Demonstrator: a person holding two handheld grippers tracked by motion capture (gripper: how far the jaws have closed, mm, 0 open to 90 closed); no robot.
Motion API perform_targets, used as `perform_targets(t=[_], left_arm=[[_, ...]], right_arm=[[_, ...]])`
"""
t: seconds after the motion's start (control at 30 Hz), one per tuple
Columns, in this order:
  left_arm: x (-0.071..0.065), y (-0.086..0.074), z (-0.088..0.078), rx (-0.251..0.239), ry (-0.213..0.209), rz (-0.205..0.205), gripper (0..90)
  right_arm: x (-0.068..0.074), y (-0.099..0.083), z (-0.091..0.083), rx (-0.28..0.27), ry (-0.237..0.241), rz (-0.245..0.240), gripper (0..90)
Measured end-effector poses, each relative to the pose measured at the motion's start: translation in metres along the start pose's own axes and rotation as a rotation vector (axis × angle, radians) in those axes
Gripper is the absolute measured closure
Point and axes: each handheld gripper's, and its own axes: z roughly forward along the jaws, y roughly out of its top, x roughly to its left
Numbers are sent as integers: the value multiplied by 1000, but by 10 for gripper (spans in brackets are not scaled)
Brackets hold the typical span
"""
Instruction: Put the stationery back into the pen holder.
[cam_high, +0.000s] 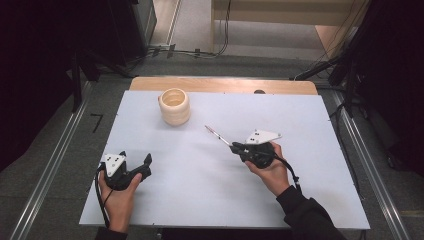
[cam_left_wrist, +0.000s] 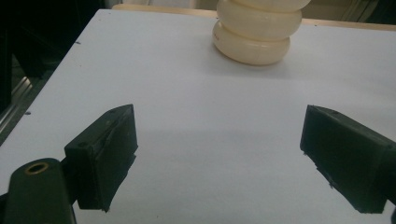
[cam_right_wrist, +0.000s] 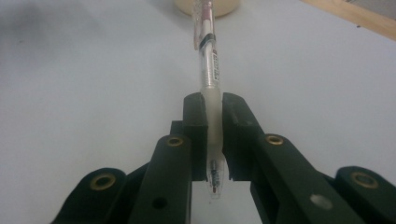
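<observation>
- White bench (cam_high: 200, 175) is set on grey flooring, dark surroundings at both sides.
- Pen (cam_high: 217, 135) is clenched in the right gripper (cam_high: 235, 147), aimed toward 11 o'clock at the ribbed cream cup (cam_high: 174, 106), likely for dropping in.
- Left gripper (cam_high: 136, 161) is rested at 7 o'clock, jaws released, holding nothing.
- Pen's label and grip section (cam_right_wrist: 211, 116) are revealed by the right gripper view; the high view gives only its outline.

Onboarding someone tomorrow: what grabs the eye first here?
The right gripper, right of centre on the white table, shut on a clear pen aimed at the ribbed cream cup near the far edge. The left gripper rests open at the near left.
</observation>
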Motion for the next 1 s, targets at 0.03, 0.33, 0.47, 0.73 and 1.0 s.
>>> perform_targets(t=[0.03, 0.33, 0.47, 0.73, 1.0], left_arm=[[0, 0, 0, -1, 0, -1, 114], [0, 0, 1, -2, -1, -2, 114], [0, 0, 1, 1, 0, 1, 114], [-1, 0, 2, 2, -6, 6, 115], [-1, 0, 2, 0, -7, 5, 115]], right_arm=[[0, 3, 1, 0, 0, -2, 785], [2, 25, 18, -7, 7, -10, 785], [1, 32, 23, -10, 11, -5, 785], [0, 48, 31, -26, 12, -11, 785], [-3, 71, 46, -19, 7, -16, 785]])
